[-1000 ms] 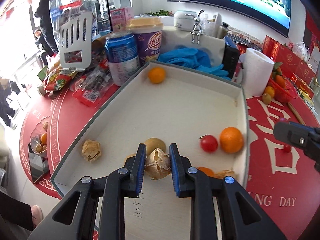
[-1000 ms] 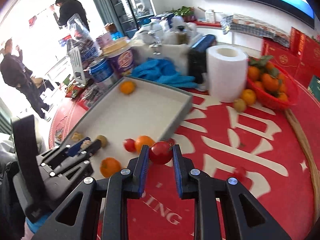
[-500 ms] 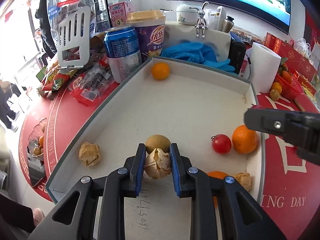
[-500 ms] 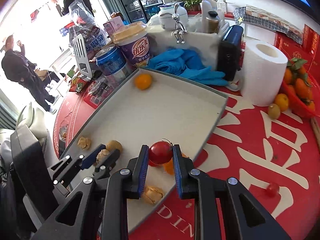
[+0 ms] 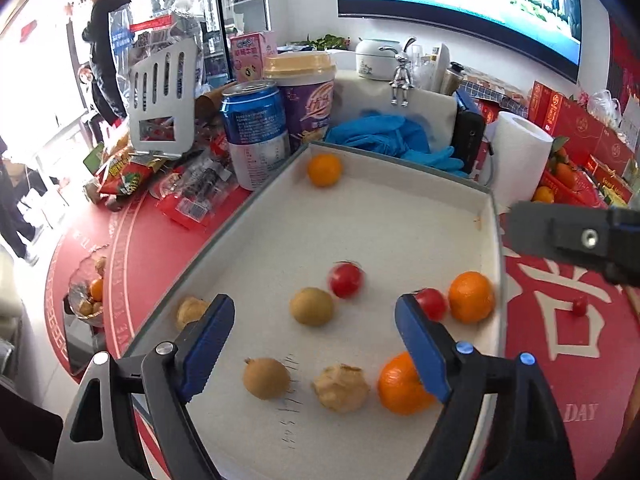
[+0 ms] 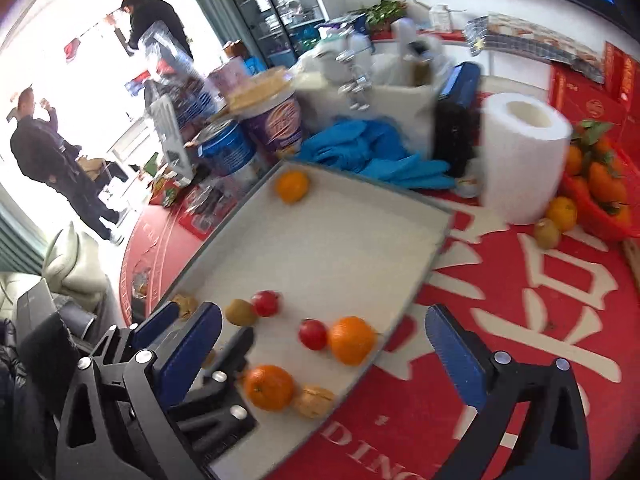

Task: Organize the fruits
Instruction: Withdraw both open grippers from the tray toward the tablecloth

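My left gripper [image 5: 314, 304] hangs low over the near end of the white tray [image 5: 380, 232]. Its jaws are opening, with nothing pressed between them. A cracked beige walnut [image 5: 340, 388] lies loose on the tray floor below, beside a brown round fruit [image 5: 266, 378] and an orange [image 5: 402, 384]. My right gripper [image 6: 324, 314] is above the tray's right edge with its jaws opening wide and nothing between its pads. A blurred red tomato [image 6: 266, 303] sits by a kiwi [image 6: 240, 312]. Another tomato [image 6: 312, 334] touches an orange [image 6: 352, 340].
One orange [image 5: 324, 170] lies at the tray's far end. Behind the tray stand a blue can [image 5: 256, 132], a purple cup [image 5: 308, 96], blue gloves [image 5: 384, 132] and a paper roll [image 6: 524, 160]. A red basket of oranges [image 6: 600, 184] stands at the right. People stand at the back left.
Both grippers have opened. The walnut dropped from the left one onto the tray floor. The tomato left the right one and now lies blurred beside the kiwi.
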A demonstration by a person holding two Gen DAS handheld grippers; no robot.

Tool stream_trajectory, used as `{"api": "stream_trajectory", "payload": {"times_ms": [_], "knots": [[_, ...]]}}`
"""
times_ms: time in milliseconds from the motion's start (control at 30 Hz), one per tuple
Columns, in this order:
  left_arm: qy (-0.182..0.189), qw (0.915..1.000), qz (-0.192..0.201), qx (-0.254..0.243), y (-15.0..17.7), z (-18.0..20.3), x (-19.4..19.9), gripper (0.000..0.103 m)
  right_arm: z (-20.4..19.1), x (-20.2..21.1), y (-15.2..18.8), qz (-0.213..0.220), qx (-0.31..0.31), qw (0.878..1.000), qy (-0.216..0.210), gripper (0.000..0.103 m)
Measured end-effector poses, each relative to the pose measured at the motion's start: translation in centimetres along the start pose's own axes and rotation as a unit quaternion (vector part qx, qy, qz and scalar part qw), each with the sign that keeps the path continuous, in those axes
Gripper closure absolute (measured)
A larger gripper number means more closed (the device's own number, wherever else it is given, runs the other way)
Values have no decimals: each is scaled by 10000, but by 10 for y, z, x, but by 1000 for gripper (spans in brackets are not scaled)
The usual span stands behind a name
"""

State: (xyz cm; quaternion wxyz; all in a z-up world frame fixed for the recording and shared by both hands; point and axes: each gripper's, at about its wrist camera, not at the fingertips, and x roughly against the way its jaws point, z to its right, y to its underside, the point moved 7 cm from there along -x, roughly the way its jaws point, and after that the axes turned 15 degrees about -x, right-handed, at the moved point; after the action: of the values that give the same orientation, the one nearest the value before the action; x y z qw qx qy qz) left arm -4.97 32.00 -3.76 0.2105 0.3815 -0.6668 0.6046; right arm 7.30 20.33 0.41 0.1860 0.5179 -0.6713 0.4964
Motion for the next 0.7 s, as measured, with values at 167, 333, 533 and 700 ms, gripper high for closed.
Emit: {"api": "stream_trajectory", "payload": {"times_ms": [167,333,533,700], "knots": [[328,9989,119,-298,-11,35,6,18,79,26,-7,278,-497,9961,681,0],[886,9920,223,-866,-25,96,19,18,168,43,6,250,-1069,9831,1467,1],[1290,9798,28,-1526,-33,179,7,18,238,62,30,232,-1350,9688,2063,1],[1317,9755,-241,-1747,-44,228,-20,18,253,71,45,359,-1014,9647,2403,0]]}}
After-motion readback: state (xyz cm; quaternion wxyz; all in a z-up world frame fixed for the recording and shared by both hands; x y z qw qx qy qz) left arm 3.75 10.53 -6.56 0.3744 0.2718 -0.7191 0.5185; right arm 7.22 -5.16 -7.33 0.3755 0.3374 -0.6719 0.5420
